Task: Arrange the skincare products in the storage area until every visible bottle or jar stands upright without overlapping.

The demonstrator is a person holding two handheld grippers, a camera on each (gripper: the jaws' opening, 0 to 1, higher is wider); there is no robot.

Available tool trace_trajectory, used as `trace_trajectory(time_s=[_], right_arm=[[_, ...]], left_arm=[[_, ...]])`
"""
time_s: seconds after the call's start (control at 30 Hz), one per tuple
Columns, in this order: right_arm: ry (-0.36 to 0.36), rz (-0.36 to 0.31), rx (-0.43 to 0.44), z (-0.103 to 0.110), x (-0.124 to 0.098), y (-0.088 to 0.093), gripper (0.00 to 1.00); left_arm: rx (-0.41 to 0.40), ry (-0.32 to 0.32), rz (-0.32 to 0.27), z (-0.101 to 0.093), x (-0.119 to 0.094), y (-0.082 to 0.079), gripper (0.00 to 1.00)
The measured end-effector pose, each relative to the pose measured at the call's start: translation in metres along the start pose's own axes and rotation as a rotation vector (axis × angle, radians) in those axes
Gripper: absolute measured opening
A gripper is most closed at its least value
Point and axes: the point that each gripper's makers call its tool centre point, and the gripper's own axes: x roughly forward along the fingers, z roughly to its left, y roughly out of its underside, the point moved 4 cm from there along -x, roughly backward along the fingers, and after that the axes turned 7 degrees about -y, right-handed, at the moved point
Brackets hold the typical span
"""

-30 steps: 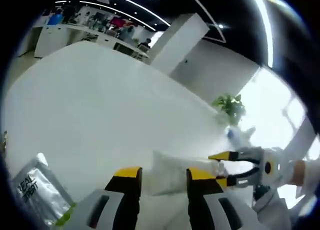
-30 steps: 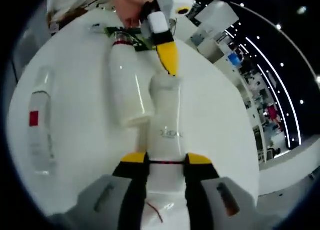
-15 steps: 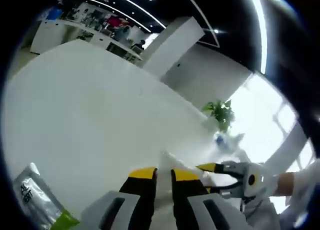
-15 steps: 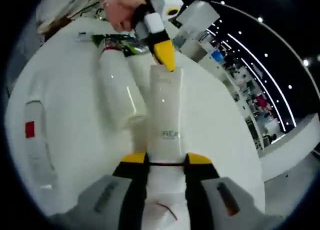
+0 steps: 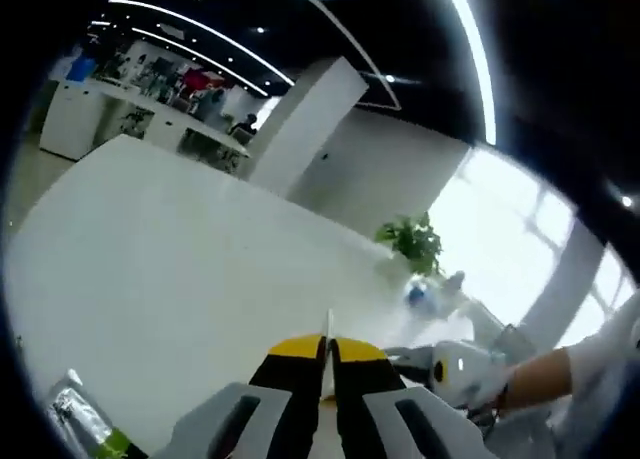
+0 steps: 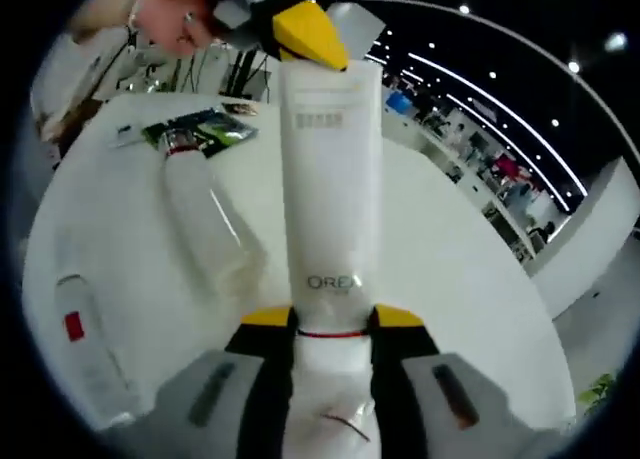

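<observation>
A white tube (image 6: pixel 330 179) with grey lettering is held off the table, its cap end between my right gripper's (image 6: pixel 332 324) jaws, which are shut on it. The tube's flat crimped end (image 5: pixel 327 324) shows as a thin white edge, and my left gripper (image 5: pixel 327 347) is shut on it. The left gripper's yellow tip (image 6: pixel 305 31) shows at the tube's far end, under a person's hand. On the white table (image 6: pixel 450 269) a white bottle (image 6: pixel 210 229) lies on its side, and a clear bottle with a red label (image 6: pixel 85 349) lies further left.
Green and silver sachets (image 6: pixel 200 129) lie flat beyond the white bottle; one sachet (image 5: pixel 85 424) shows near the left gripper. My right gripper (image 5: pixel 455 364) and a sleeve come in from the right. A potted plant (image 5: pixel 410 241) stands past the table's far edge.
The left jaws have closed from wide apart onto the tube's flat end. The tube has been raised off the table and away from the lying white bottle.
</observation>
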Motion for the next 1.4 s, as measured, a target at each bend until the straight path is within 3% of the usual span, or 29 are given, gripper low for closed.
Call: trace_trajectory(time_s=[0.27, 0.6, 0.7, 0.83, 0.9, 0.97, 1.03, 1.13, 1.23, 1.3, 1.33, 1.4], right_arm=[[-0.040, -0.057, 0.178, 0.004, -0.003, -0.001, 0.28], [-0.067, -0.144, 0.383, 0.017, -0.003, 0.001, 0.28], [-0.079, -0.156, 0.424, 0.021, -0.002, 0.001, 0.29], [-0.079, -0.140, 0.415, 0.021, -0.003, 0.001, 0.30], [-0.053, -0.124, 0.286, 0.016, -0.009, -0.005, 0.34], [-0.084, -0.252, 0.370, 0.016, -0.017, -0.026, 0.39], [-0.059, -0.304, 0.395, 0.008, -0.023, -0.037, 0.44], [-0.019, -0.263, 0.394, 0.003, -0.023, -0.038, 0.36], [-0.011, -0.256, 0.410, 0.002, -0.021, -0.037, 0.34], [-0.004, -0.251, 0.409, 0.002, -0.020, -0.036, 0.33], [0.003, -0.248, 0.408, 0.002, -0.020, -0.036, 0.33], [0.008, -0.251, 0.410, 0.001, -0.020, -0.036, 0.33]], left_arm=[[0.201, -0.055, -0.020, -0.026, 0.012, -0.005, 0.03], [0.450, -0.014, -0.018, -0.071, 0.025, 0.000, 0.04], [0.467, 0.016, -0.007, -0.084, 0.029, 0.006, 0.04], [0.481, 0.007, -0.008, -0.080, 0.032, 0.002, 0.04], [0.468, 0.031, 0.018, -0.081, 0.031, 0.002, 0.04], [0.560, -0.001, 0.012, -0.079, 0.032, 0.000, 0.05], [0.578, -0.011, 0.011, -0.077, 0.033, 0.001, 0.05], [0.535, -0.004, 0.029, -0.075, 0.034, 0.002, 0.06], [0.550, -0.015, 0.037, -0.074, 0.035, 0.006, 0.08], [0.534, -0.031, 0.045, -0.072, 0.035, 0.006, 0.14], [0.524, -0.051, 0.030, -0.071, 0.032, 0.003, 0.21], [0.525, -0.069, -0.068, -0.074, 0.021, -0.013, 0.30]])
